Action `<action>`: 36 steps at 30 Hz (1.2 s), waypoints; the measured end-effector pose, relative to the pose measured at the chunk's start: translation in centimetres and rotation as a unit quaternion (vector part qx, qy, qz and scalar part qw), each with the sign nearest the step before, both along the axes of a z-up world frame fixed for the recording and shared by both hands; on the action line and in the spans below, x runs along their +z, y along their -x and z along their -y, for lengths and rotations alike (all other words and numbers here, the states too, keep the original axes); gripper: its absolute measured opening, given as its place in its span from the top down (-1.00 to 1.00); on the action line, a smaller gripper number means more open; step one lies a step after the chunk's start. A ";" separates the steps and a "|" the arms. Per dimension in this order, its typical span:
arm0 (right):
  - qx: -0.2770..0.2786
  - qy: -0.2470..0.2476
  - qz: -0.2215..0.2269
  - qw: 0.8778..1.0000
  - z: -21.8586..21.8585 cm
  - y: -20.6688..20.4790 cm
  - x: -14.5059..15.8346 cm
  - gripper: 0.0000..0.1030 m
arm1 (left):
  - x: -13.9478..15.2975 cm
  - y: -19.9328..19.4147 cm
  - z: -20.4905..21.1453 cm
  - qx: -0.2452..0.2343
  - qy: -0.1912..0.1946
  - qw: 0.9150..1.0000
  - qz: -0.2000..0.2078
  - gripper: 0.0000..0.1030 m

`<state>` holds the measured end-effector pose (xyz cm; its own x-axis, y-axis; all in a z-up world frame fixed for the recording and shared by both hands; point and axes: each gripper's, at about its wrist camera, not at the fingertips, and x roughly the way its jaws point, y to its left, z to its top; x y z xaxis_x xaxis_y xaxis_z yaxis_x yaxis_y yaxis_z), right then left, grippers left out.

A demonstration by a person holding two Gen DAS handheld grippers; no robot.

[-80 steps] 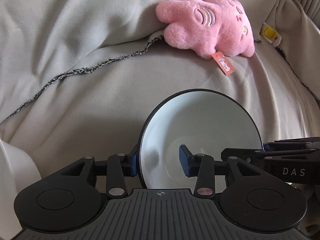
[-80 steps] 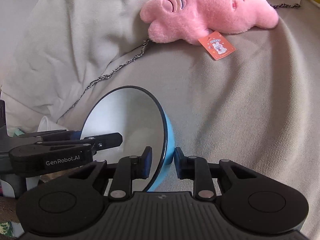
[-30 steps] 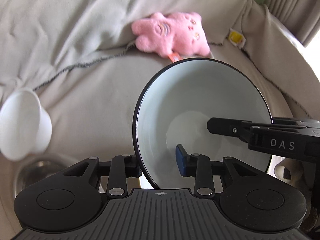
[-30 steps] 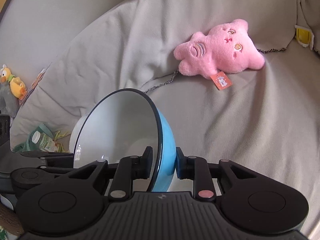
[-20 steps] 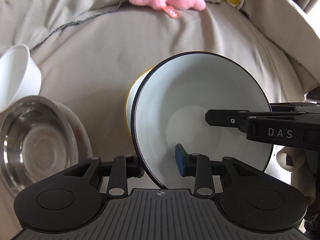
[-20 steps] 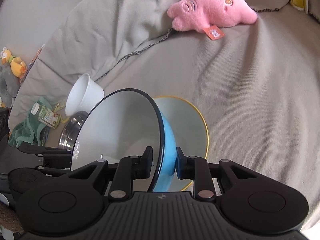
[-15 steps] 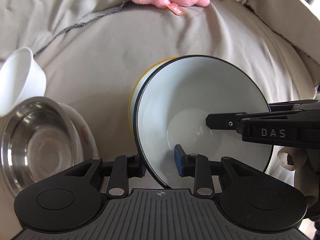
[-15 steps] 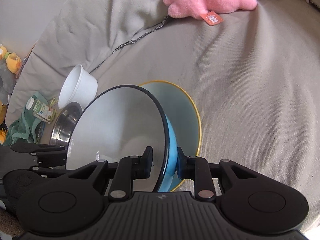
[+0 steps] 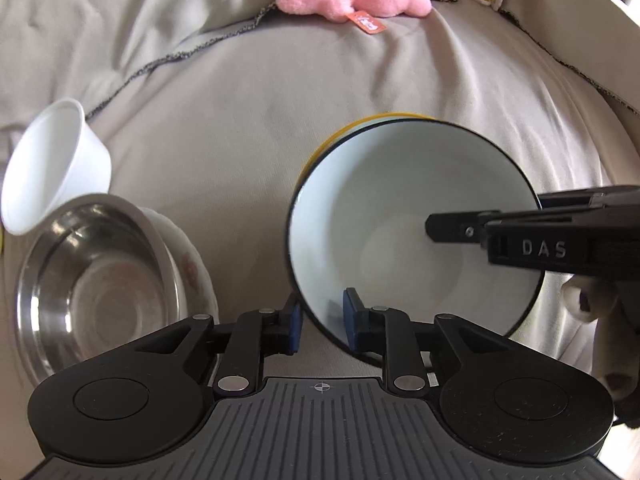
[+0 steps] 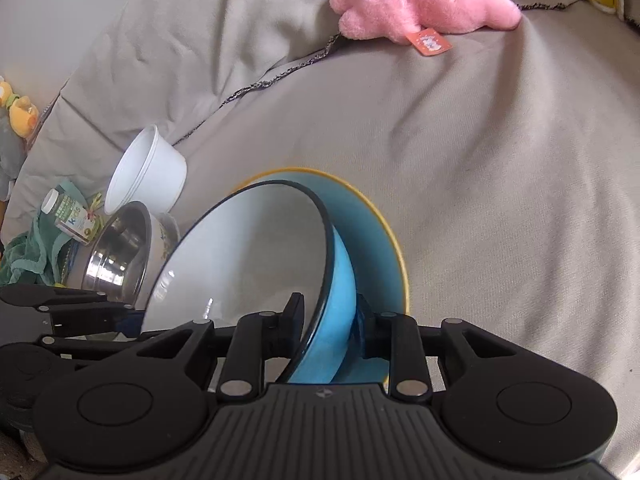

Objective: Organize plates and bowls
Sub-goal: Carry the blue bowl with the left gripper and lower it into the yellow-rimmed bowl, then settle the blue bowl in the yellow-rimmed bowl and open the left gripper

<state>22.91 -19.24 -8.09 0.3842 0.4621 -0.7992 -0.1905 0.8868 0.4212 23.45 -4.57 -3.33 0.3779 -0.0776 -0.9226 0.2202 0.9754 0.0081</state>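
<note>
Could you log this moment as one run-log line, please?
right gripper: shut on blue bowl | left gripper: closing, bowl rim between jaws | blue bowl: tilted in yellow-rimmed bowl

left claw (image 9: 320,320) closing astride blue bowl (image 9: 400,216) rim | steel bowl (image 9: 92,280) left (tilted)

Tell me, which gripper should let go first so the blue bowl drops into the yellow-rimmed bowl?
Probably the left gripper: its jaws are closing round the black-rimmed blue bowl's edge, with daylight at one pad. The right gripper pinches the wall firmly and can steady it over the yellow-rimmed bowl.
</note>
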 end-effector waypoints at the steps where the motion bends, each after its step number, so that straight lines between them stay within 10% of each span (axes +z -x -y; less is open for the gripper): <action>1: 0.000 0.002 0.002 1.000 0.1 -0.1 0.1 0.48 | 0.2 0.0 0.0 0.000 0.001 1.000 0.005 0.53; 18: -0.003 -0.010 0.007 1.000 1.2 0.2 0.6 0.27 | 2.4 1.0 0.6 -0.006 -0.013 0.998 0.066 0.55; 36: 0.010 -0.002 0.062 0.998 2.1 0.8 2.9 0.28 | 0.7 0.3 -0.3 0.011 0.022 0.999 0.046 0.54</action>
